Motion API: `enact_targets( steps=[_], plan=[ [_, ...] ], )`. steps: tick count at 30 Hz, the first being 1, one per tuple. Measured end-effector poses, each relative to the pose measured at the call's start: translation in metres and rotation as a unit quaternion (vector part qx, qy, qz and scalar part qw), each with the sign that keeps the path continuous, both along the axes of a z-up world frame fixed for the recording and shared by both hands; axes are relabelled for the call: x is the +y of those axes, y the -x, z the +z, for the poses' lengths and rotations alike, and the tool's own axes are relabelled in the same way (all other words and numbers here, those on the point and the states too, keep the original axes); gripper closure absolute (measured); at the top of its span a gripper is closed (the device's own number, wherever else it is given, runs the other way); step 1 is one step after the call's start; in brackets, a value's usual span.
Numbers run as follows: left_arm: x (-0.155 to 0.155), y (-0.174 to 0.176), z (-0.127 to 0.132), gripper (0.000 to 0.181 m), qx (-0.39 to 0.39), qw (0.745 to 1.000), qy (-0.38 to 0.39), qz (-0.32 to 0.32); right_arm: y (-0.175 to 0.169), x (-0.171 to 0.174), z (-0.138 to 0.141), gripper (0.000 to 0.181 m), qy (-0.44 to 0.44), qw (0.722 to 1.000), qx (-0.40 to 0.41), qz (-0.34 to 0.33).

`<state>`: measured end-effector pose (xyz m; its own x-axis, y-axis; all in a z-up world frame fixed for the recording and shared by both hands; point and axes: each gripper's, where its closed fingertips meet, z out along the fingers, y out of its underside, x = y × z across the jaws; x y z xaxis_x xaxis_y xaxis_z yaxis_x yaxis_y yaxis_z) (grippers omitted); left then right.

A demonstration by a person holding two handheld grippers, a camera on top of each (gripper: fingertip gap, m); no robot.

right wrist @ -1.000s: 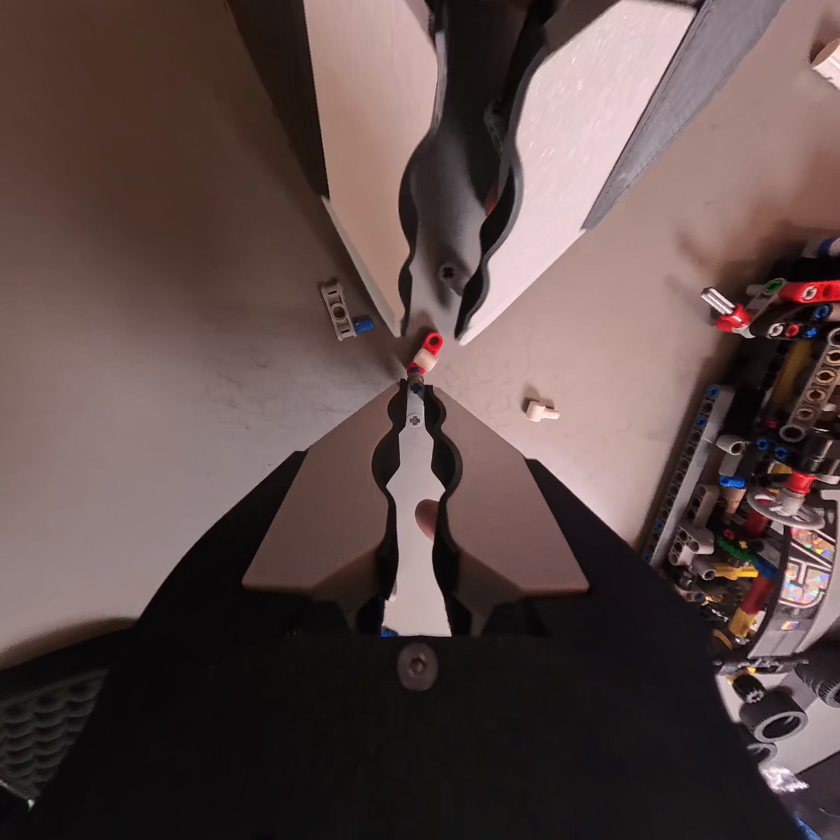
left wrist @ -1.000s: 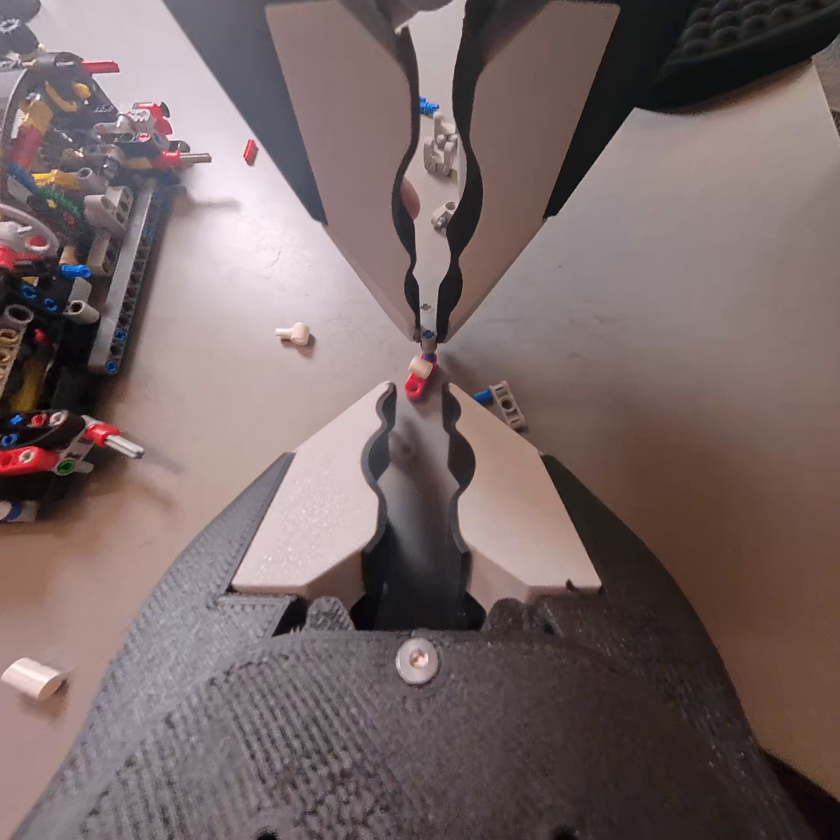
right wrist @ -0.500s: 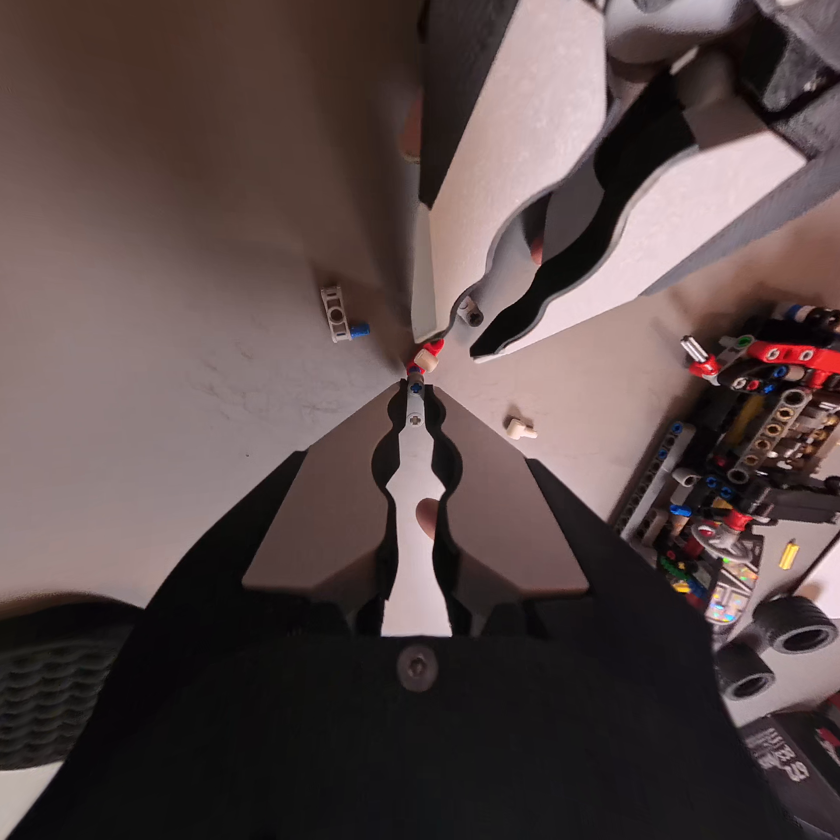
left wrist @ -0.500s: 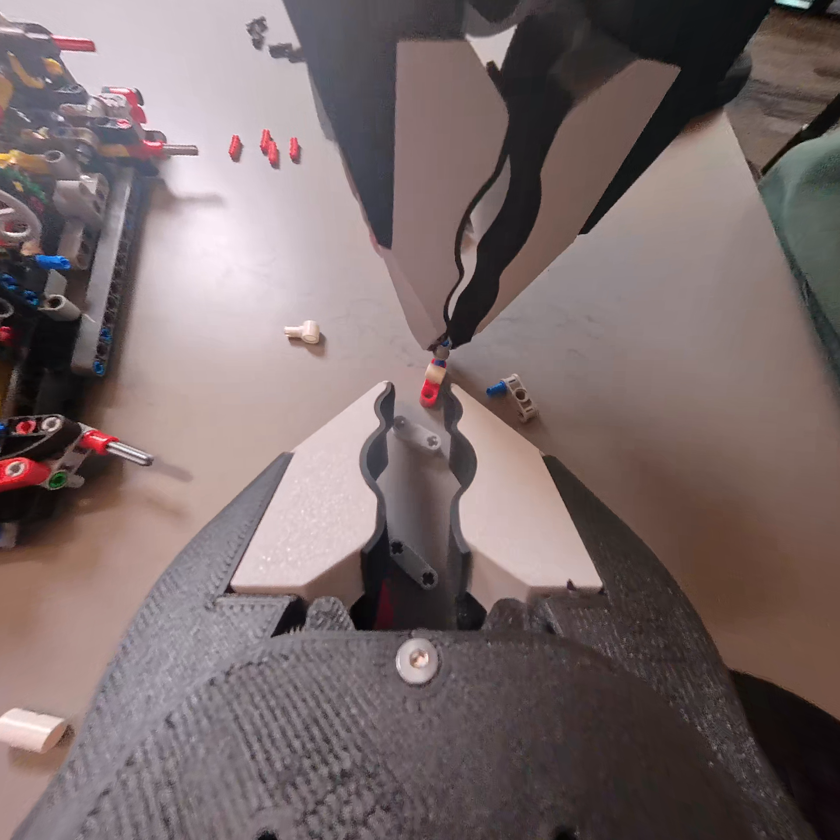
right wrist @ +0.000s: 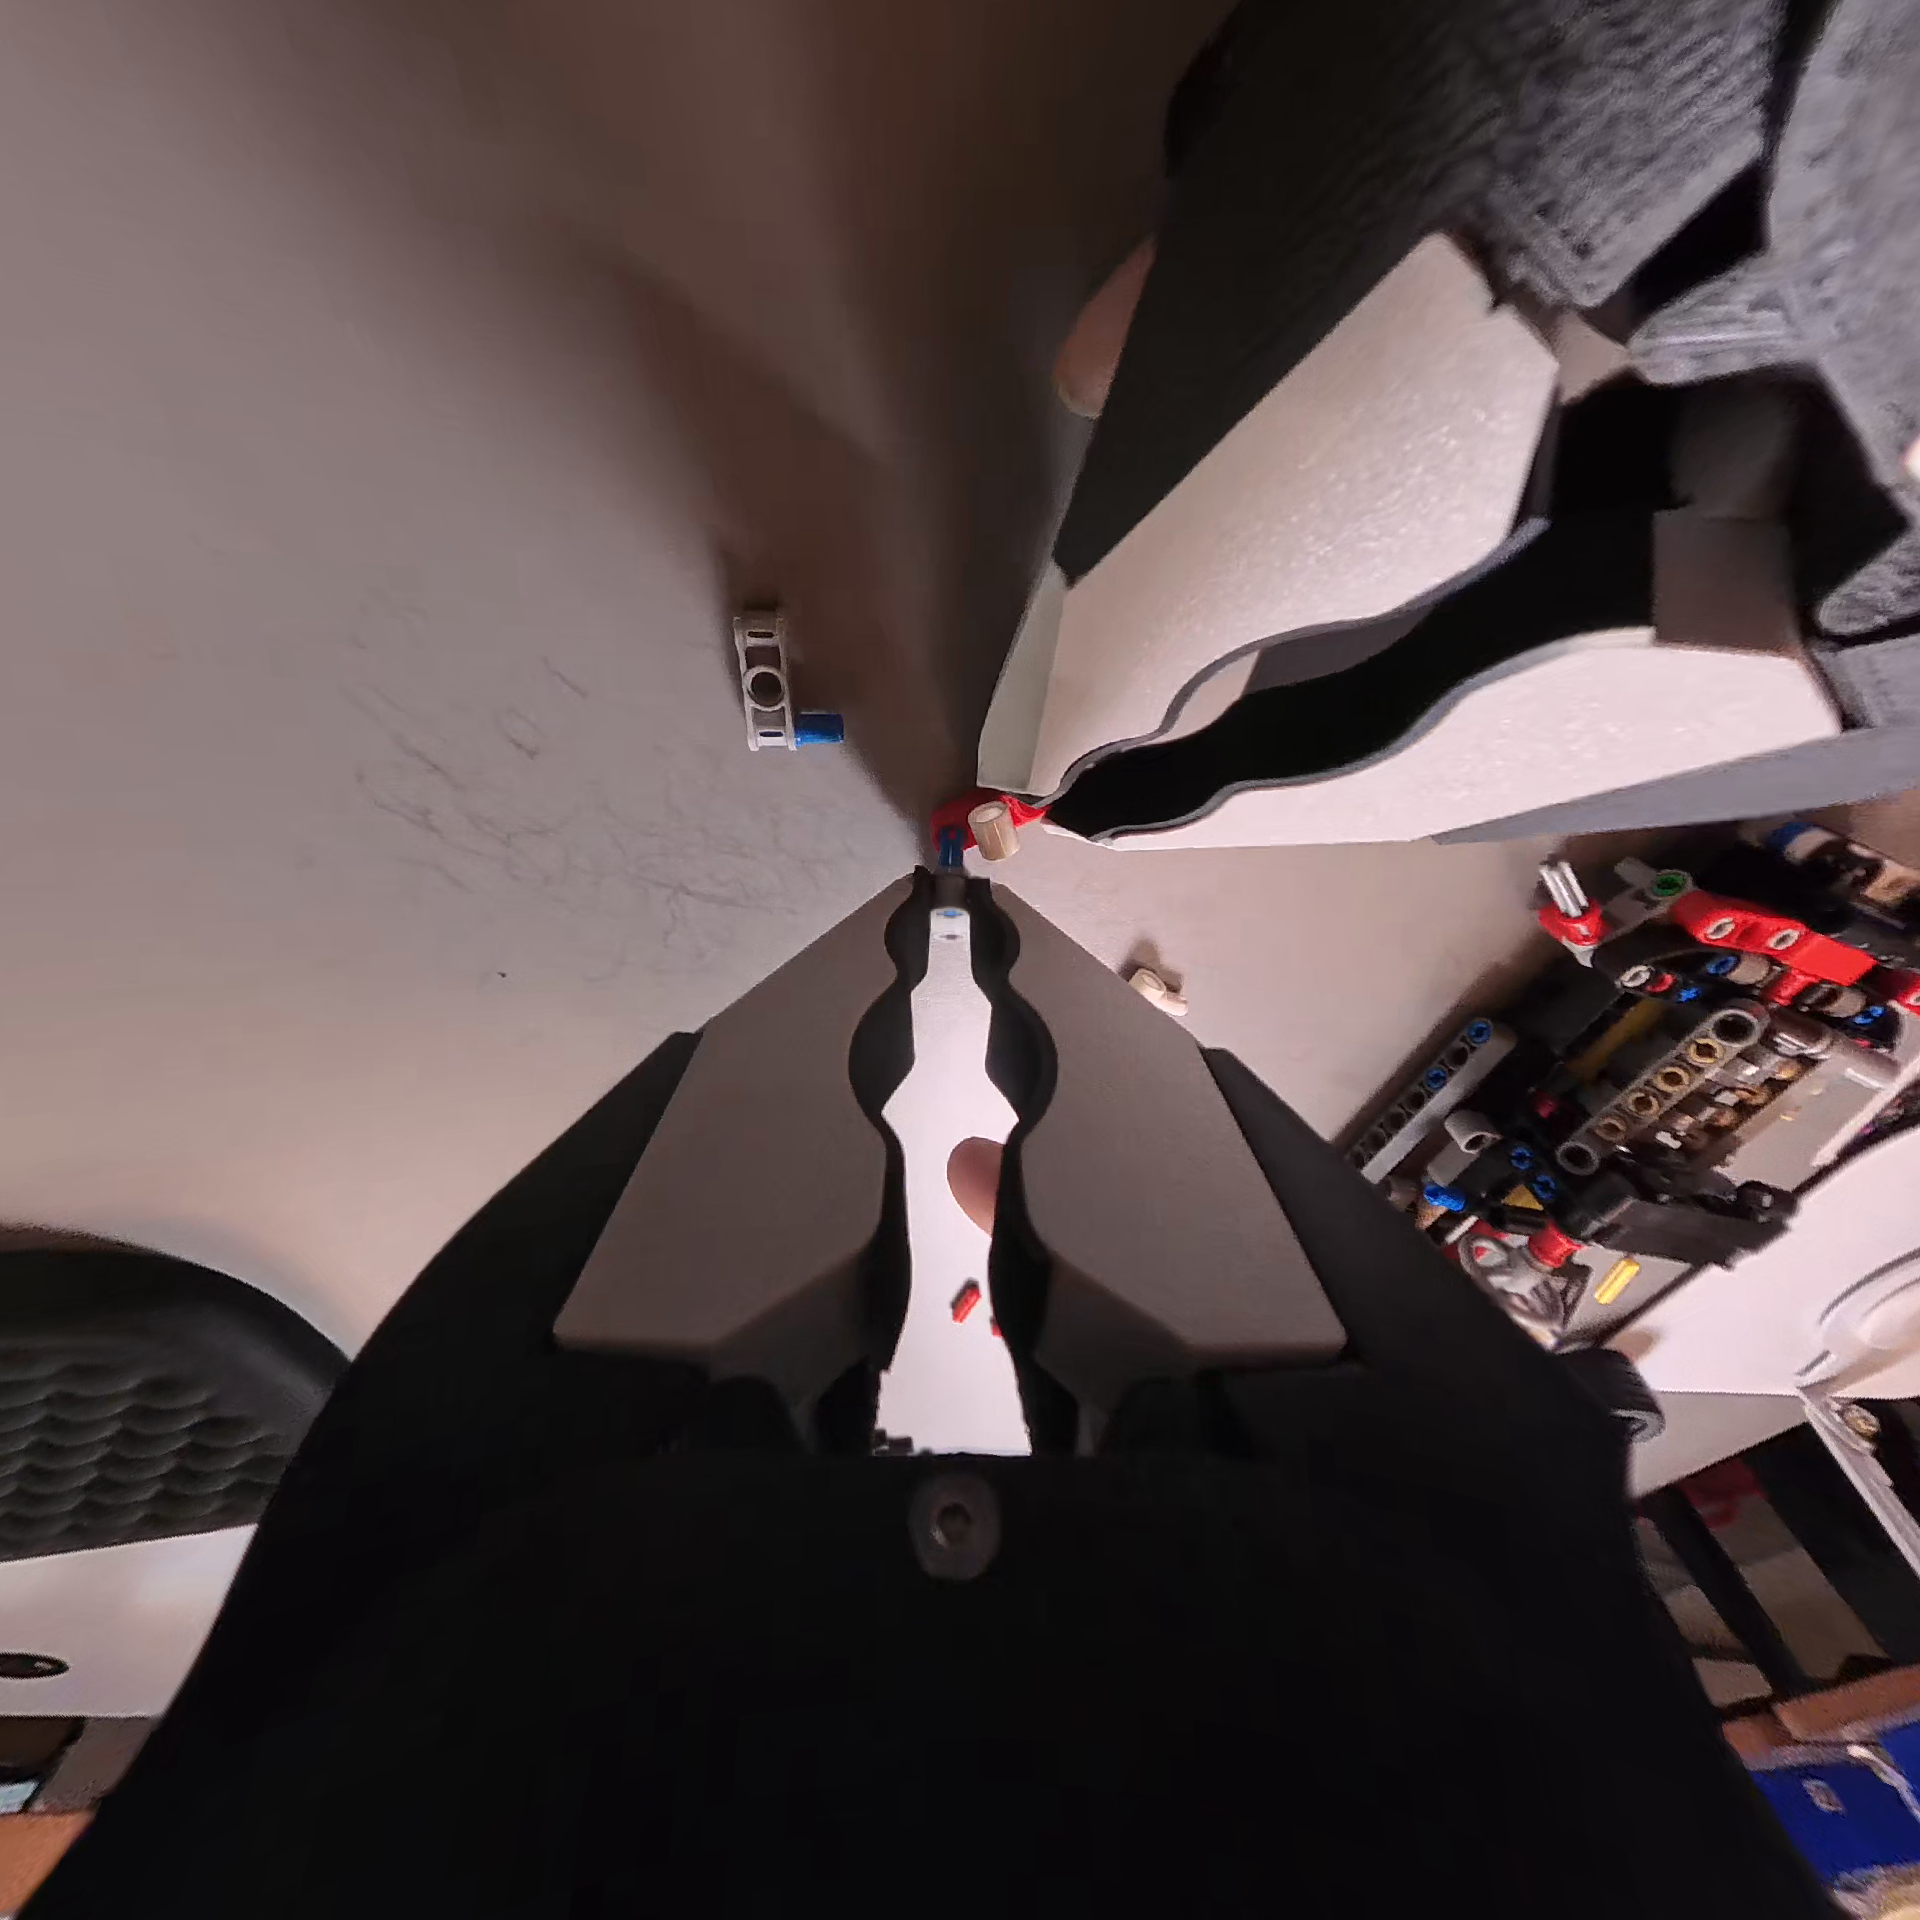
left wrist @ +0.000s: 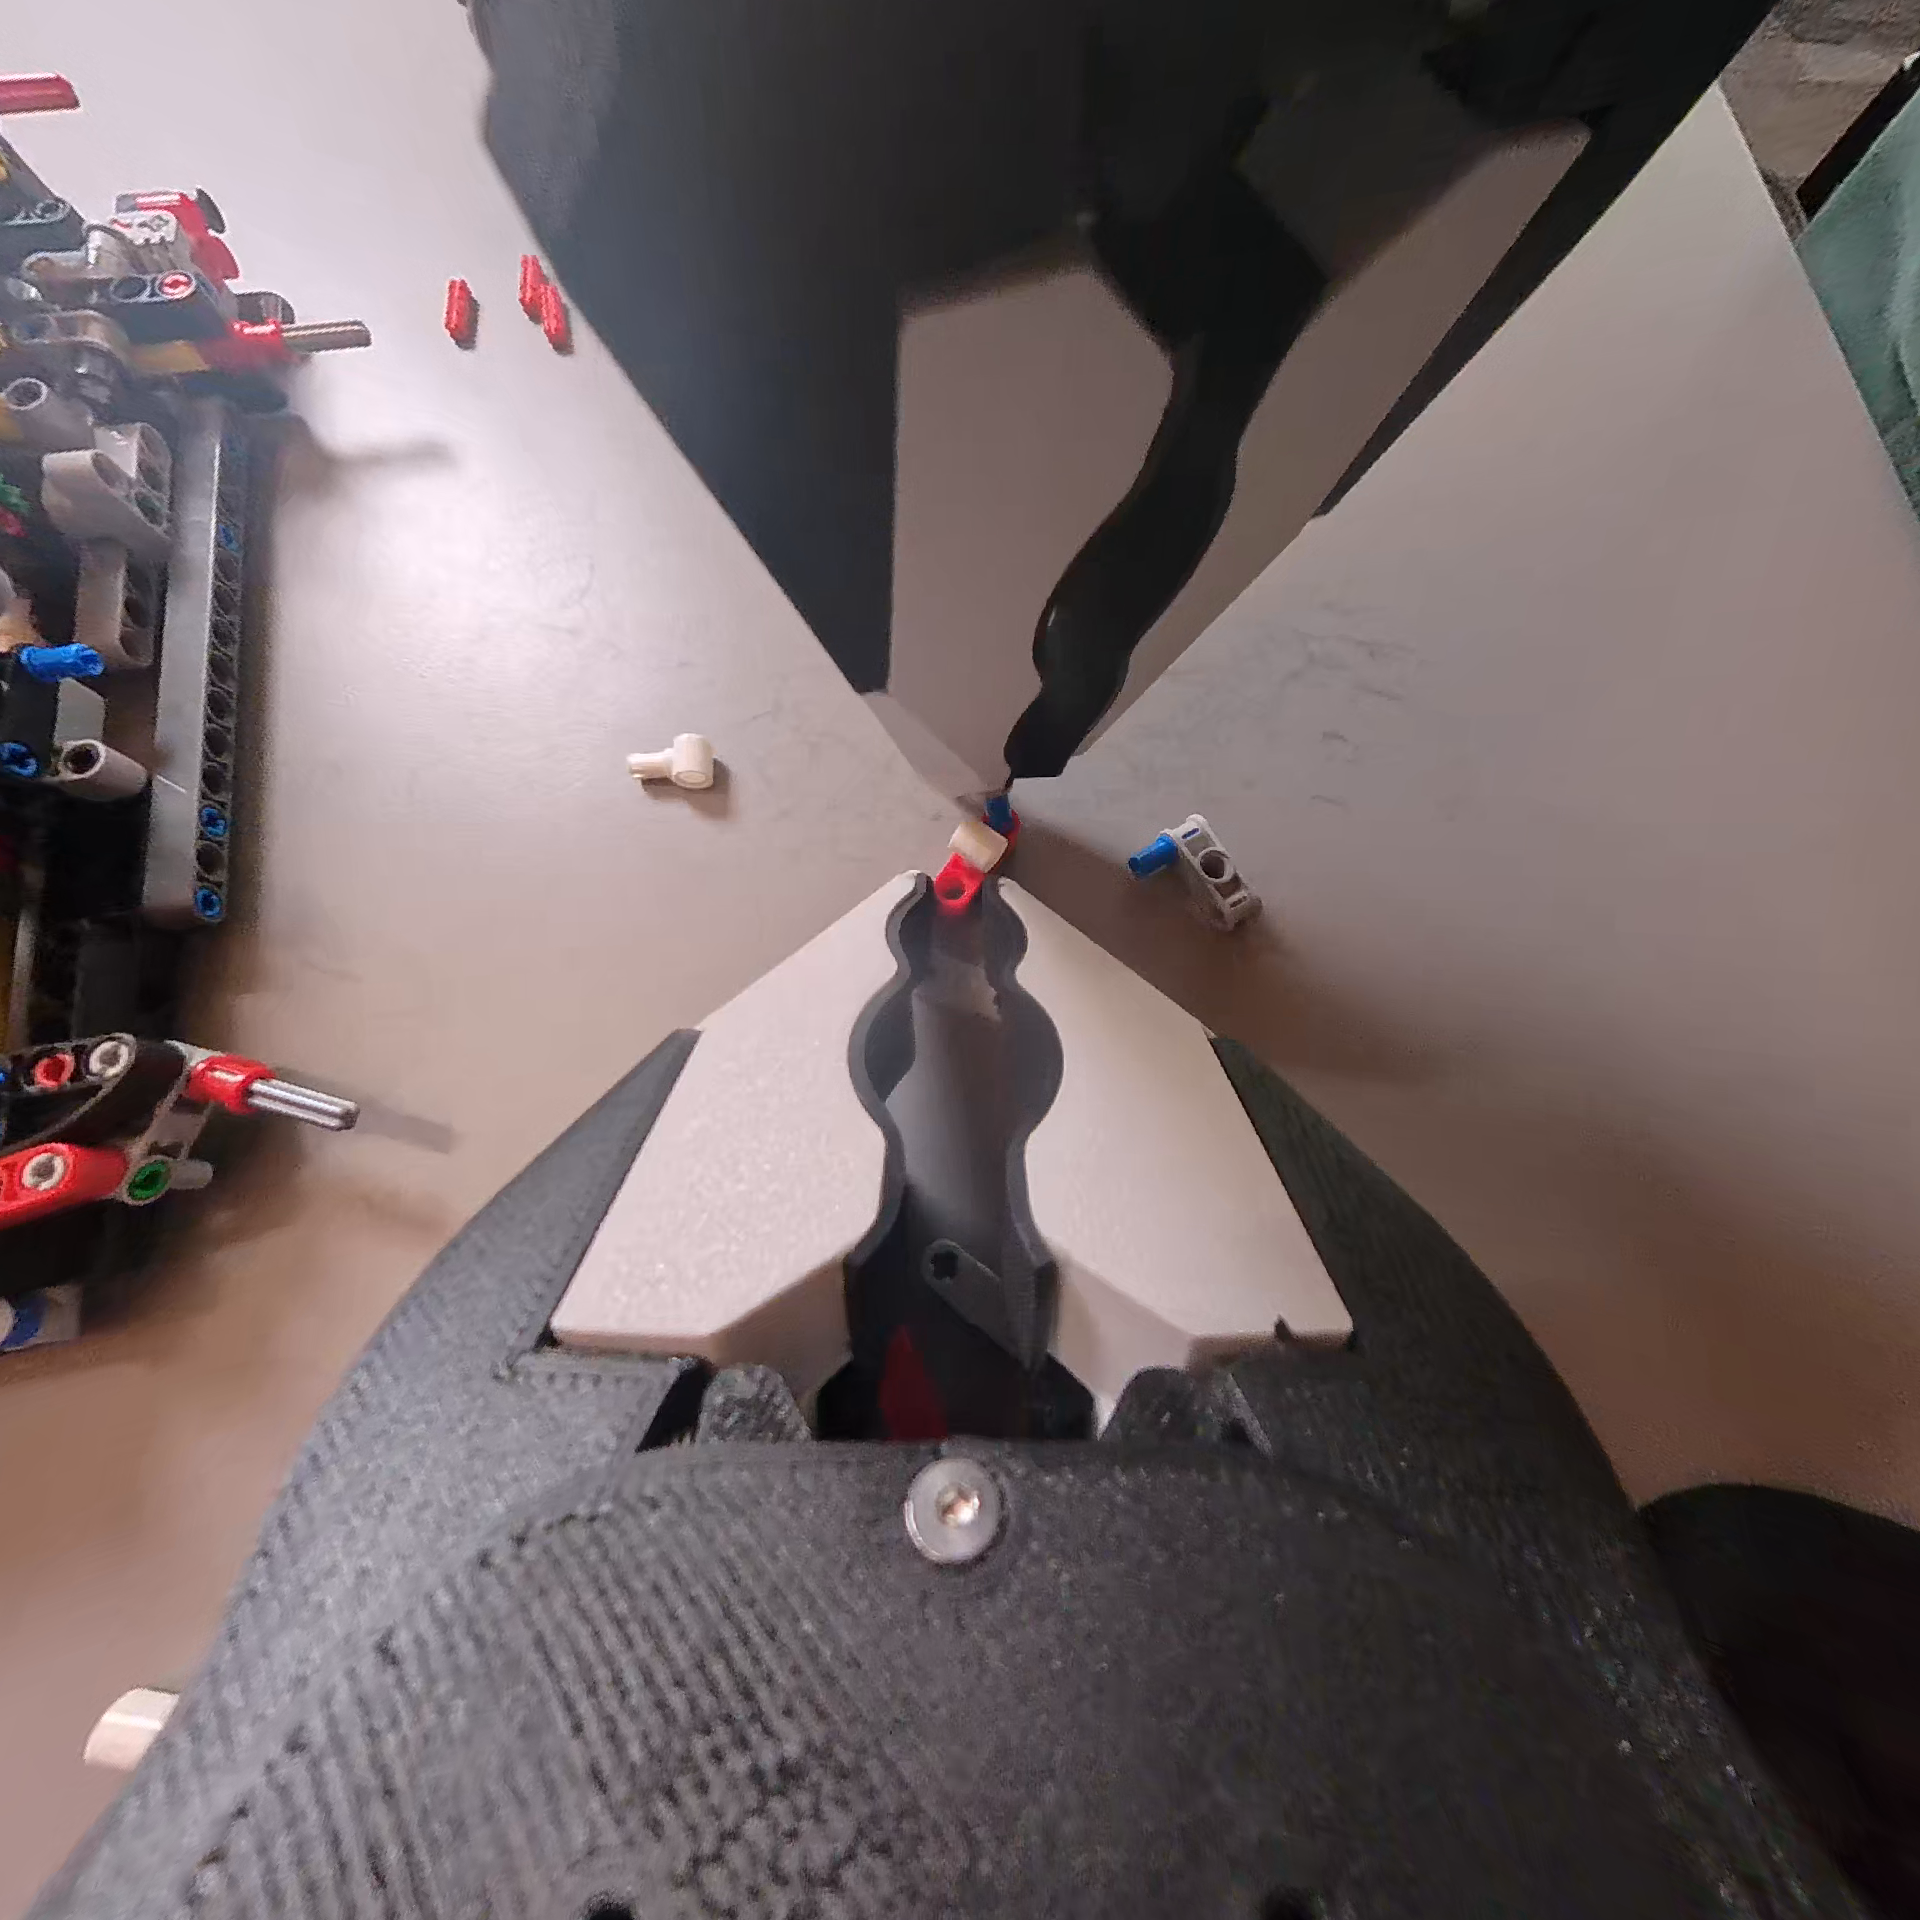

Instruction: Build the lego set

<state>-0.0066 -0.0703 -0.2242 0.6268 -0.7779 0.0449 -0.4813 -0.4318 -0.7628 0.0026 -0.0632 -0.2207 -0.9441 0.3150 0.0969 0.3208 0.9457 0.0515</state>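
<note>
Hand-held grippers — two: left hand-held gripper (left wrist: 961, 896), right hand-held gripper (right wrist: 948, 881).
Part-built lego model (left wrist: 99, 644) — one.
Loose red pins (left wrist: 459, 310) — three.
Grey connector with blue pin (left wrist: 1205, 868) — one.
Cream connector (left wrist: 675, 767) — one.
Red-and-cream piece (left wrist: 971, 857) between the tips — one.

red connector (left wrist: 958, 889), tan bush (left wrist: 977, 840), blue pin (left wrist: 997, 808)

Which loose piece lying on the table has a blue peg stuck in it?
The grey piece right of the gripper tips: a blue peg pokes from its side. The cream piece to the left has none.
</note>
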Motion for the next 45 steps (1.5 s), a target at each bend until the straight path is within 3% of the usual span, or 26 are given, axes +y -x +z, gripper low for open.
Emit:
enact_targets(
  steps=[7, 13, 19, 28, 37, 45],
  plan=[
    [-0.001, 0.0, 0.0, 0.174, 0.001, 1.0, -0.002, -0.006, 0.0, -0.003, 0.001, 0.175, -0.003, 1.0, 0.0, 0.021],
    [-0.003, 0.0, 0.003, 0.171, -0.007, 1.0, -0.009, 0.007, -0.002, 0.0, 0.003, 0.176, 0.033, 0.999, 0.01, -0.021],
    [-0.003, -0.003, 0.033, 0.165, -0.061, 0.997, -0.052, 0.019, 0.005, -0.003, 0.024, 0.176, 0.116, 0.986, 0.082, -0.089],
    [-0.002, -0.01, 0.063, 0.179, -0.14, 0.986, -0.088, 0.021, 0.01, -0.014, 0.062, 0.176, 0.247, 0.942, 0.177, -0.143],
    [-0.015, -0.014, 0.11, 0.179, -0.307, 0.943, -0.128, -0.025, 0.011, -0.031, 0.111, 0.174, 0.457, 0.826, 0.284, -0.168],
    [-0.023, -0.015, 0.128, 0.179, -0.361, 0.921, -0.138, -0.044, 0.011, -0.038, 0.131, 0.175, 0.503, 0.786, 0.32, -0.161]
  ],
)
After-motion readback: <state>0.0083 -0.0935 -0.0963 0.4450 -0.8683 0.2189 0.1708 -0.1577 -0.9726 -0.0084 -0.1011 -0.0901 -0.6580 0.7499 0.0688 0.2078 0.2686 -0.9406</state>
